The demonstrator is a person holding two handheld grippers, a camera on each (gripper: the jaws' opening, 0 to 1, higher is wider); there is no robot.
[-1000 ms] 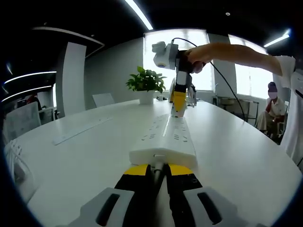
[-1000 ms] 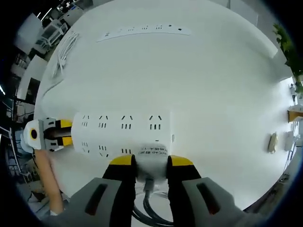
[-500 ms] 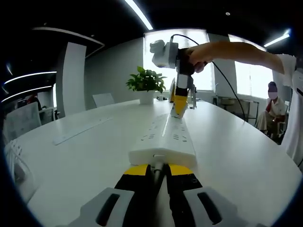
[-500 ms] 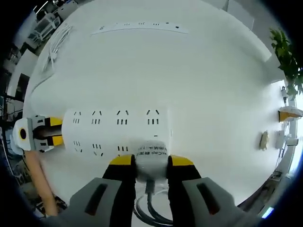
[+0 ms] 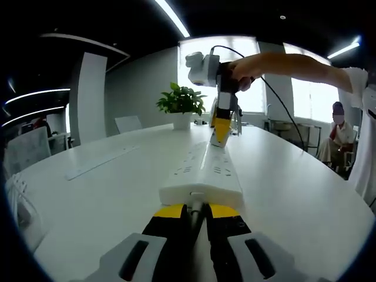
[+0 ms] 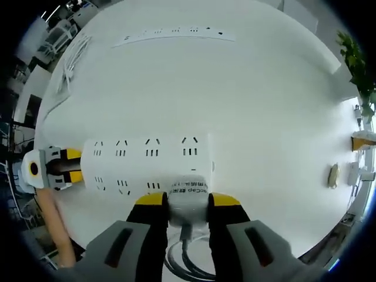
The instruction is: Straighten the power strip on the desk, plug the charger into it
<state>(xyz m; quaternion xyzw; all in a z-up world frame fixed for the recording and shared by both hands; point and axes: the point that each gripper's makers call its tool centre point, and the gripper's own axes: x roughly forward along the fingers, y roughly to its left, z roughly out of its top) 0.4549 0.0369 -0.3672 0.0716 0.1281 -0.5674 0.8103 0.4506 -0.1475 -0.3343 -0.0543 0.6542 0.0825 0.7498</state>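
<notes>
A long, white, smooth plastic power strip (image 5: 202, 173) is laid flat on the glossy white surface (image 5: 106, 194), running from 6 toward 12 o'clock in the left gripper view. Its near end is met by the left tool (image 5: 195, 212), whose yellow-tipped black jaws are drawn almost together against that end, only a thin gap between them; whether anything is pinched there cannot be told. At the strip's far end, at 12 o'clock, the right tool (image 5: 220, 134) is seen pointing steeply down, held by a hand (image 5: 242, 71).

In the right gripper view the power strip (image 6: 147, 163) lies crosswise, its two rows of sockets showing. A rounded white charger (image 6: 188, 200) with small printed lettering is pinched between the jaws of the right tool (image 6: 188, 201), at the strip's 6 o'clock edge, apparently seated in a socket there. A dark cable (image 6: 183, 258) is coiled beneath it. The left tool (image 6: 66, 165) is at the strip's 9 o'clock end.

A second, flatter white strip (image 6: 176, 34) lies well apart at 12 o'clock. A leafy potted plant (image 5: 181, 104) stands on the surface beyond.
</notes>
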